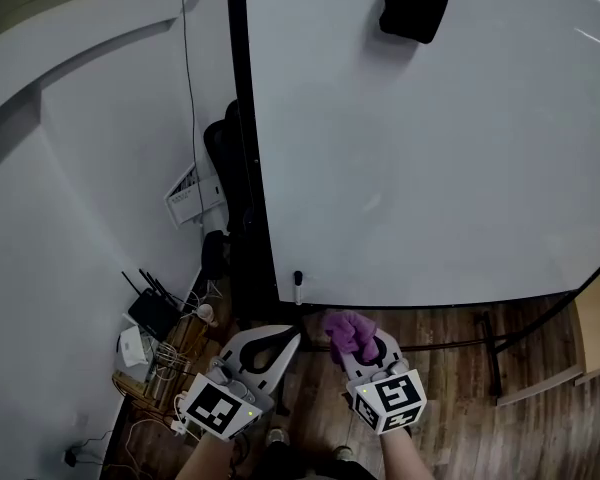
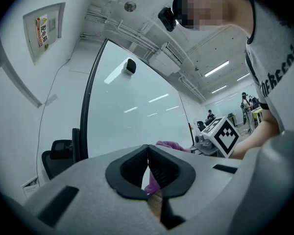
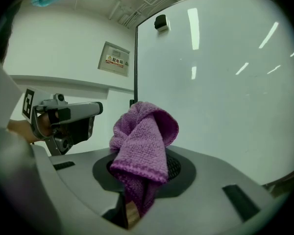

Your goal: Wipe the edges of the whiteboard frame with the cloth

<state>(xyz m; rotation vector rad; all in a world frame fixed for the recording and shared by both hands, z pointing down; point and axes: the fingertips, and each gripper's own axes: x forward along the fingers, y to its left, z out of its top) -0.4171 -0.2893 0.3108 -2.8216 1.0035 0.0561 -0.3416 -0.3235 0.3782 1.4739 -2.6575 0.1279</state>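
1. My left gripper (image 1: 285, 343) is clenched, its black ribbed pads pressed together with nothing between them.
2. Just beside it, my right gripper (image 1: 365, 353) grasps the purple knitted cloth (image 3: 142, 141). The cloth is bunched in a knot above the jaws, with one end hanging down between them.
3. Each gripper carries a cube with black-and-white square markers (image 1: 220, 408); these bear no words.
4. Below lies the brown wood-plank floor (image 1: 460, 408).
5. A small black-capped marker pen (image 1: 298, 288) stands at the lower left corner of the large white whiteboard (image 1: 430, 148).
6. The cloth is near the whiteboard's black frame (image 1: 248, 148) but apart from it.
7. A framed wall notice with a red band (image 3: 116, 59) hangs left of the board, its print too small to read.
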